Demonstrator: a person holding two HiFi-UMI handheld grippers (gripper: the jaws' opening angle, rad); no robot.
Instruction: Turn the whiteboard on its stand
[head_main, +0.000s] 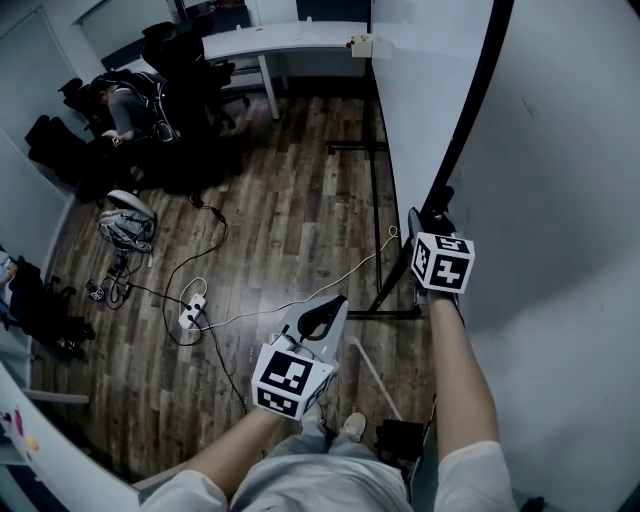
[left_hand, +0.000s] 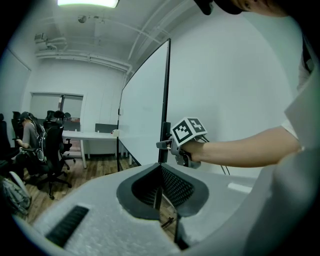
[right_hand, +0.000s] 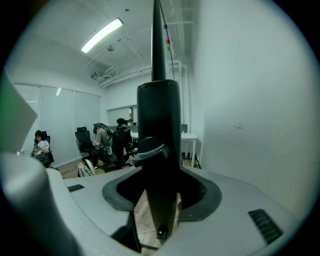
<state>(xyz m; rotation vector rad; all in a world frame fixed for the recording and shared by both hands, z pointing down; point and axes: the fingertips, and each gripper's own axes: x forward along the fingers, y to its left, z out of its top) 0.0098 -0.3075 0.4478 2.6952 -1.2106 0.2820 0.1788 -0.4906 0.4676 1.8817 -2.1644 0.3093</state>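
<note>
Beside the white desk (head_main: 290, 40): black chairs (head_main: 190, 60) and a seated person (head_main: 120, 105). Well apart from it, a backpack (head_main: 127, 222) and power strip (head_main: 192, 311).

The wooden floor (head_main: 290, 220) is carrying the black foot of the whiteboard stand (head_main: 395, 313); a power strip (head_main: 190, 312) and a white cable (head_main: 330, 283) are lying beside it; a backpack (head_main: 127, 222) is resting farther off, near office chairs (head_main: 190, 60).

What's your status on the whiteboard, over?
Right gripper clamped on whiteboard frame. Left gripper shut, empty, held clear. White cable lies across floor by stand foot.
</note>
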